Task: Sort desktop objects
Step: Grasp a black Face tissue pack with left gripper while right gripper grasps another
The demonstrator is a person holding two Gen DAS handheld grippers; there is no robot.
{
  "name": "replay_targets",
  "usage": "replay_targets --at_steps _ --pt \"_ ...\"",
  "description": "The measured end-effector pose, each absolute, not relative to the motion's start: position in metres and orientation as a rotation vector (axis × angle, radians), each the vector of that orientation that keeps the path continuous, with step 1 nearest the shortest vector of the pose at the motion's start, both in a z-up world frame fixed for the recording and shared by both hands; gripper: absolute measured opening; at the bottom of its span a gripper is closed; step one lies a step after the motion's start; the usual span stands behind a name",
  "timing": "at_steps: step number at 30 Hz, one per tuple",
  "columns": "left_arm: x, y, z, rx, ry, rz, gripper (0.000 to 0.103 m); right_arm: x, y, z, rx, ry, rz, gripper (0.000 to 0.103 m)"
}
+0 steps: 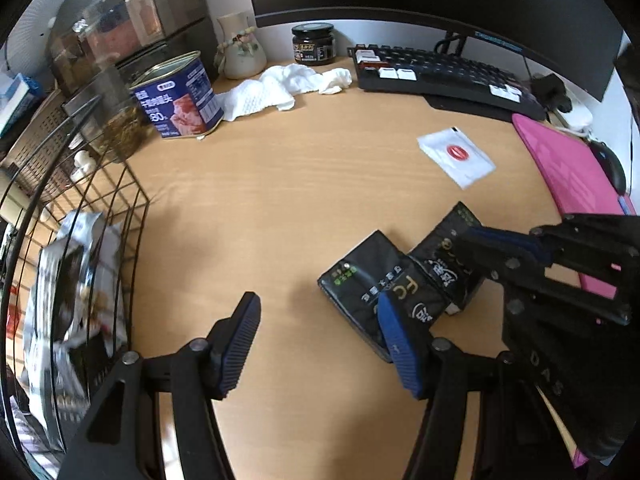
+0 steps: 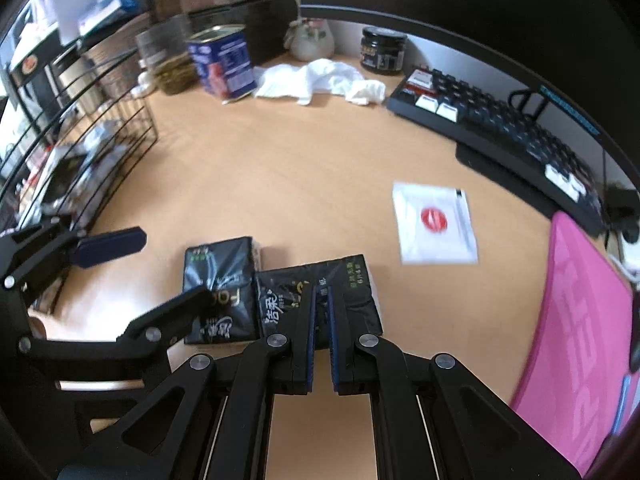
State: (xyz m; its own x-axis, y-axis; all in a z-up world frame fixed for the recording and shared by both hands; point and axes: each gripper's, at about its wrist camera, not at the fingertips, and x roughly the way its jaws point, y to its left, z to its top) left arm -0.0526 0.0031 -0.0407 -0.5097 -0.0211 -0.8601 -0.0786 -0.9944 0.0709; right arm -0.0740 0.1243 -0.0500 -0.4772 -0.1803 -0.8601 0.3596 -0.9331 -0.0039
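Two black tissue packs lie side by side on the wooden desk [image 1: 300,200]. The left pack [image 1: 360,284] [image 2: 220,280] is partly under my open left gripper [image 1: 320,316], whose right finger overlaps it. The right pack [image 1: 452,264] [image 2: 352,296] sits under my right gripper [image 2: 321,300], whose jaws are nearly closed over its top, pinching the wrapper. A white sachet [image 1: 456,156] [image 2: 434,224] with a red dot lies further back. A wire basket [image 1: 100,220] [image 2: 100,148] at the left holds snack bags.
A blue tin can [image 1: 180,96], a crumpled white cloth [image 1: 280,84], a vase [image 1: 240,48] and a dark jar [image 1: 314,44] stand along the back. A keyboard [image 1: 436,72] under a monitor sits at back right. A pink mat [image 1: 572,184] lies at the right.
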Motion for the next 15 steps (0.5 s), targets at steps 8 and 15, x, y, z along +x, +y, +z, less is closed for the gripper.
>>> replay_targets --at_steps 8,15 --pt "-0.038 0.012 -0.040 -1.534 0.207 2.707 0.067 -0.054 0.142 -0.050 1.369 0.142 -2.432 0.006" --pt "-0.041 0.024 -0.038 -1.536 0.088 2.616 0.067 -0.058 0.171 -0.043 1.341 0.028 -2.473 0.015"
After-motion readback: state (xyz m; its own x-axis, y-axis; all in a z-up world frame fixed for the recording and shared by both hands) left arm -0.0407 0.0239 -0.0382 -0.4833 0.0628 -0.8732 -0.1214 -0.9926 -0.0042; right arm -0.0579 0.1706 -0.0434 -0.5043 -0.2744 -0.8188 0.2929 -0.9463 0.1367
